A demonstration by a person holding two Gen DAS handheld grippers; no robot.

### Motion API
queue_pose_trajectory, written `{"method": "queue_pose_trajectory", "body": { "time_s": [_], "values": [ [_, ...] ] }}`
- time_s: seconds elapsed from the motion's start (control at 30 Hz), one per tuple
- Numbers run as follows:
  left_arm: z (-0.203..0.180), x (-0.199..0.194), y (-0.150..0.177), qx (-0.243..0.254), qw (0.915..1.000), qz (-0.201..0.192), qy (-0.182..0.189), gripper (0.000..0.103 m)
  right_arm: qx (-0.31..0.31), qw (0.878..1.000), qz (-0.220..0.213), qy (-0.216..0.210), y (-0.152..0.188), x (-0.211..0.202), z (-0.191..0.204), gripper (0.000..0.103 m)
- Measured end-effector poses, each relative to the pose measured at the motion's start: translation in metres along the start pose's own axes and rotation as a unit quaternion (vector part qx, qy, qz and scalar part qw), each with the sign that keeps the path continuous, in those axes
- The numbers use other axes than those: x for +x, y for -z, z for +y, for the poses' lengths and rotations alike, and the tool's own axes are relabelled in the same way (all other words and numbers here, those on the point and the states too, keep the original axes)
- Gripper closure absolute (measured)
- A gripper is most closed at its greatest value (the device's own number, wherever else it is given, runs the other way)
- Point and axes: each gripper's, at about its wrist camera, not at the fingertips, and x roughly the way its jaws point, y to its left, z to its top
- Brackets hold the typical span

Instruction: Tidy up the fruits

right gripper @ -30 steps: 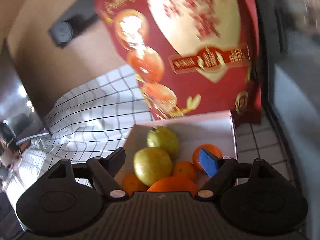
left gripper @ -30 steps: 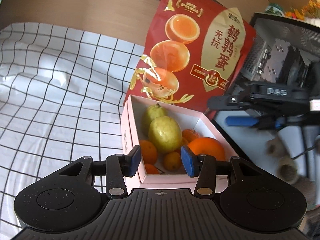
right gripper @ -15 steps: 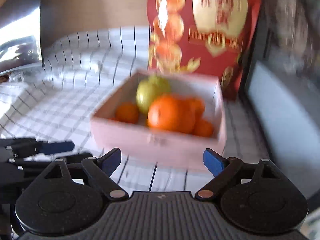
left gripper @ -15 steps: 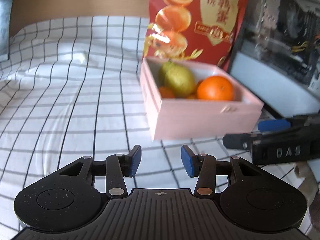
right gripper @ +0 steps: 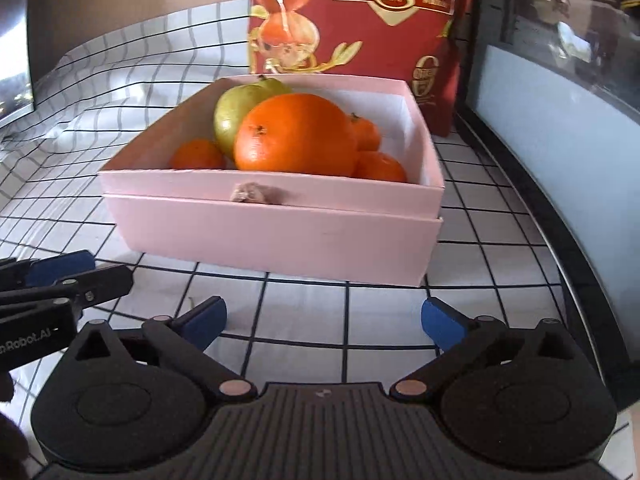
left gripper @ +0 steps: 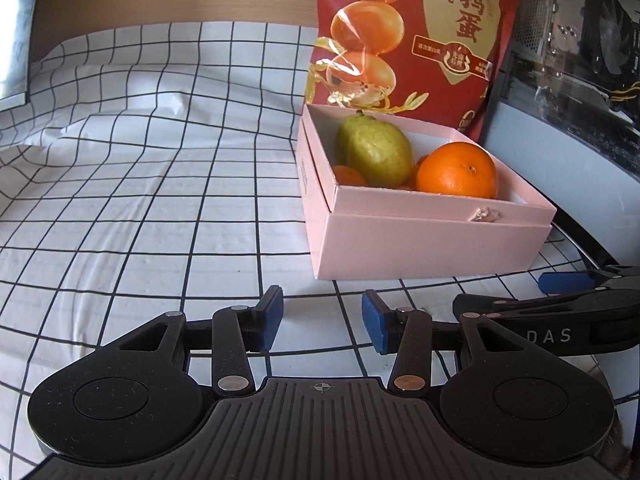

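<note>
A pink box [left gripper: 420, 248] [right gripper: 272, 240] stands on the checked cloth [left gripper: 160, 180]. It holds a large orange [left gripper: 456, 172] [right gripper: 296, 140], two green pears [left gripper: 380, 152] [right gripper: 232, 116] and several small tangerines [right gripper: 198, 154]. My left gripper [left gripper: 322, 320] hovers low over the cloth in front of the box's left corner, its jaws easing inward a little with nothing between them. My right gripper [right gripper: 322, 320] faces the box's front wall; its jaws are opening wide and are empty. Each gripper shows in the other's view: the right gripper [left gripper: 532, 292], the left gripper [right gripper: 96, 272].
A tall red snack bag [left gripper: 420, 32] [right gripper: 360, 20] leans upright right behind the box. A dark glass-sided computer case [left gripper: 580, 40] [right gripper: 560, 80] runs along the right, close to the box. To the left, the cloth lies wrinkled toward a brown wall.
Both grippers drew back from above the box and sank toward the cloth in front of it. The right jaws spread much wider. The fruit in the box has not moved.
</note>
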Motion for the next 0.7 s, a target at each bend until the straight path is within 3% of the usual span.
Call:
{"method": "queue_pose_trajectory", "body": {
  "time_s": [0.27,0.7],
  "values": [
    [-0.018,0.004,0.001,0.053,0.9978,0.008,-0.038,0.054,0.004,0.999,-0.033,0.007,0.008,0.002,0.0,0.0],
    [-0.017,0.003,0.001,0.049,0.998,0.007,-0.04,0.054,0.004,0.999,-0.033,0.007,0.008,0.001,0.0,0.0]
  ]
}}
